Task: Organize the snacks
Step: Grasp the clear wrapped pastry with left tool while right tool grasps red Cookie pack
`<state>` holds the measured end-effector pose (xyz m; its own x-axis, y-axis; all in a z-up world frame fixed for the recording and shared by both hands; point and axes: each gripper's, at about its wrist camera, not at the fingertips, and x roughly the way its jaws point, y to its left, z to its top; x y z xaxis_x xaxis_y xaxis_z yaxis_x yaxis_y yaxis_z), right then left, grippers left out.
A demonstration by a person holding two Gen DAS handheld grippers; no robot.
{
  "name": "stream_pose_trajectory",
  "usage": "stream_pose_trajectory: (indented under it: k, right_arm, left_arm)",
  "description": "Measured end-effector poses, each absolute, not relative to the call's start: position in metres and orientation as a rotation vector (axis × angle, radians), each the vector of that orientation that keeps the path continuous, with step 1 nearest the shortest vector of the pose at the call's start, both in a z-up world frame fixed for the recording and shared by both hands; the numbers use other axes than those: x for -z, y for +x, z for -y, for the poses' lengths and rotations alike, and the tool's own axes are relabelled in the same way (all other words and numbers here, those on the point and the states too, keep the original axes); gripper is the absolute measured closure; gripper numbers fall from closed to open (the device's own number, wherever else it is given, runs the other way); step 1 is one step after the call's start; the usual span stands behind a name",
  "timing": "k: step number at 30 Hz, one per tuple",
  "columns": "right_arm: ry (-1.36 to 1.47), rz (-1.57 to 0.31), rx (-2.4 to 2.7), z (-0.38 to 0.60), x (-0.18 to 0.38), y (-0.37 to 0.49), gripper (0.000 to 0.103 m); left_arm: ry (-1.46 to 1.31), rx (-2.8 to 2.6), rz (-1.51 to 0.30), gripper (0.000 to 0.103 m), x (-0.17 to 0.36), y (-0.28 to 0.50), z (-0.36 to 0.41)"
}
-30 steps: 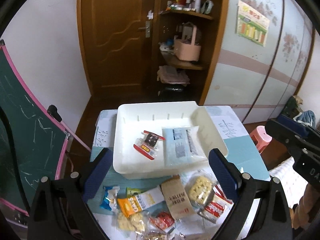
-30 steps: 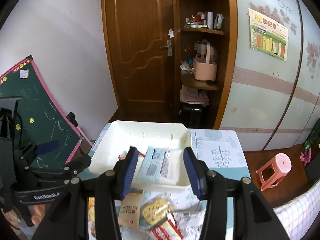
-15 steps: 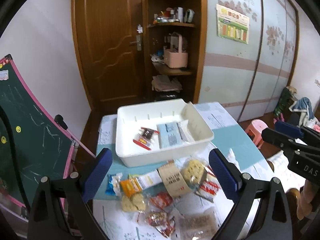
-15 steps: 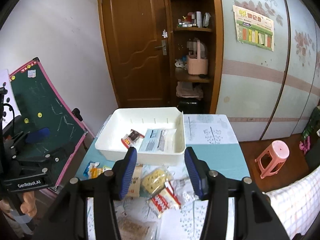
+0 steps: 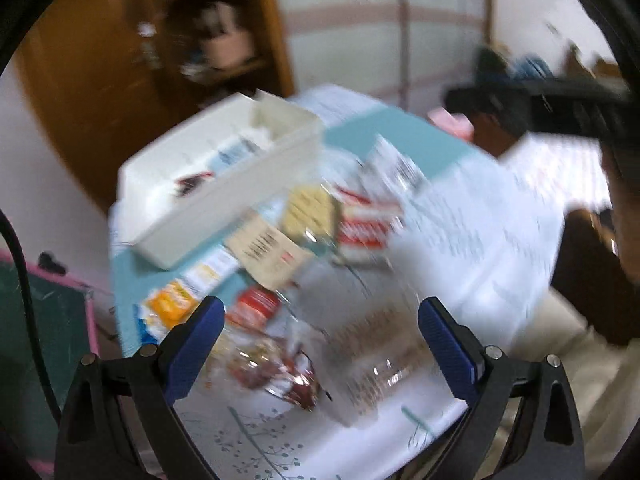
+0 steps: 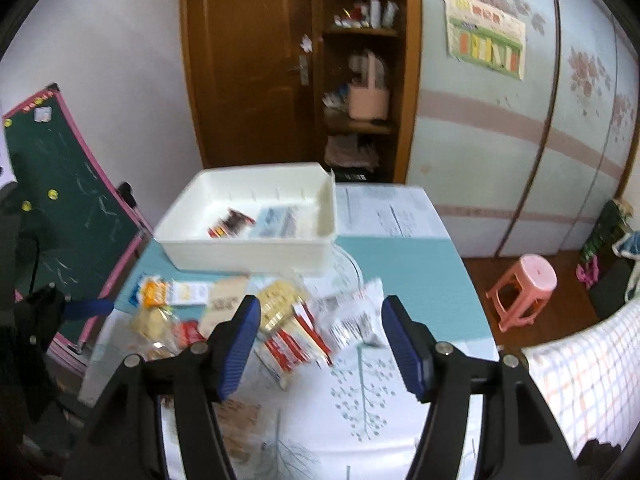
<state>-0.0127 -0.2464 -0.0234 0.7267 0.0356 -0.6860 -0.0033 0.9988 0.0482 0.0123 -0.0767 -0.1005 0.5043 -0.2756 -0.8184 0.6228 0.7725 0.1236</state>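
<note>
Both claws hang above the worktop (image 6: 416, 280) with nothing between their blue pads. The right claw (image 6: 320, 344) is spread wide, poised over the near heap of snacks, with a red-striped packet (image 6: 296, 346) just beyond the gap and a white pouch (image 6: 352, 312) to its right. The left claw (image 5: 320, 344) is also wide open; its view is badly smeared, but a clear bag (image 5: 372, 356) of brownish snacks lies between and below its pads, not touched as far as one can tell. The white tray (image 6: 248, 254) sits at the far side of the worktop, holding a dark red-edged packet (image 6: 230, 224) on the left and a pale blue pouch (image 6: 278, 220) on the right. Loose snacks lie on the worktop just near the tray: an orange packet (image 6: 154, 292) at the left, a tan packet (image 6: 226, 300) beside it, a yellow cracker bag (image 6: 278, 304) in the middle. A pink stool (image 6: 524, 288) stands on the floor to the right, and a green chalkboard (image 6: 60, 184) leans at the left.
</note>
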Motion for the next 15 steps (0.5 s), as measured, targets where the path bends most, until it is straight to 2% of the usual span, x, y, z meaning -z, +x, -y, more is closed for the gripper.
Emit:
stream_pose_trajectory:
  k: [7, 15]
  right_arm:
    - [0.137, -0.911, 0.027, 0.268, 0.083, -0.005, 0.040]
    - [0.173, -0.996, 0.032, 0.273, 0.117, -0.001, 0.040]
  left_arm:
    - [0.674, 0.705, -0.948, 0.006, 0.152, 0.004, 0.101]
    - [0.895, 0.852, -0.980, 0.004, 0.182, 0.004, 0.127]
